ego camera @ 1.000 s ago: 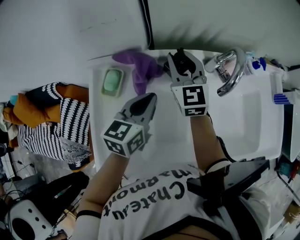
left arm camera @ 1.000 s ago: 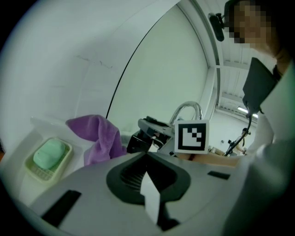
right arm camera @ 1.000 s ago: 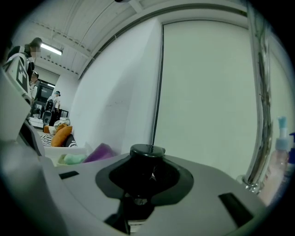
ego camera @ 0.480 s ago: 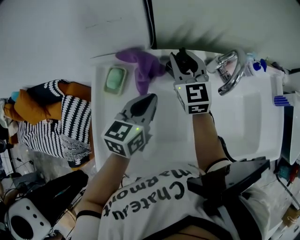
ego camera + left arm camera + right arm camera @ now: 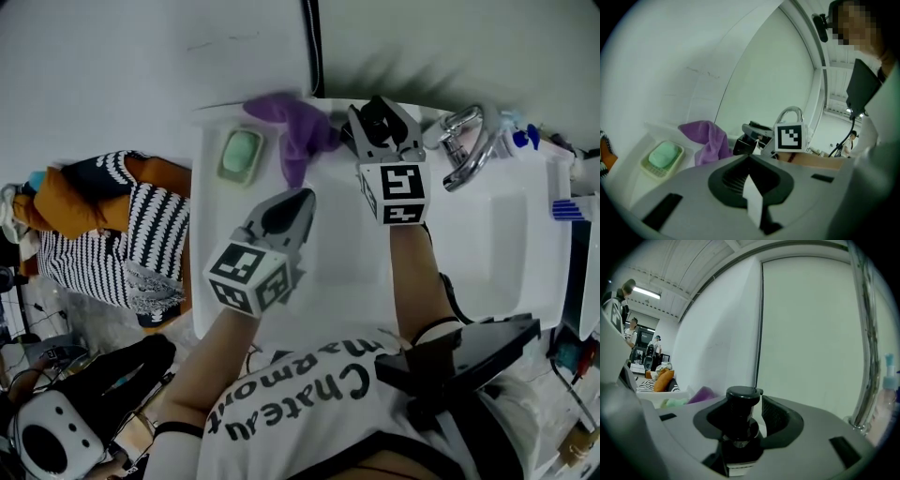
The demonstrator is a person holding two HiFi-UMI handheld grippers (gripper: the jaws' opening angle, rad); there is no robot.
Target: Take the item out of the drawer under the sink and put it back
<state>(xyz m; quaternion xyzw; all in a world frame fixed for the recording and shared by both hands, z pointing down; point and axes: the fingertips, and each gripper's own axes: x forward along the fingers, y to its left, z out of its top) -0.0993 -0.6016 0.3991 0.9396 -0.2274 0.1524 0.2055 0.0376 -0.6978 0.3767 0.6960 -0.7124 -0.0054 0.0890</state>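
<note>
Looking down on the white ceramic sink (image 5: pixel 511 253), we find the task's thing, a small dark bottle with a round black cap (image 5: pixel 740 404), at the sink's back rim in the upper middle of the head view. It is between the purple cloth (image 5: pixel 298 131) draped over that rim and the curved chrome tap (image 5: pixel 469 141). The bottle stands upright between the jaws of the right claw (image 5: pixel 380 117), which reaches in almost level, so the cap stays up. Those jaws have just been opening. In the right gripper view the ribbed pad (image 5: pixel 776 416) at the right of the frame stands clear of the cap with a gap showing, while the bottle hides the other pad. We judge this a release onto the rim and not a carry. Whether the base already rests there we cannot tell, since the claw covers it.

The left claw (image 5: pixel 296 197) hovers over the basin in the middle of the head view, jaws together and holding nothing. We take it to be near but out of the way, free for the drawer, which no view shows. The green soap bar in its pale dish (image 5: pixel 240 153) lies at the sink's upper left corner, beside the cloth and clear of both claws.

With the bottle up here, we judge the taking-out half nearly done and the return not yet begun.
</note>
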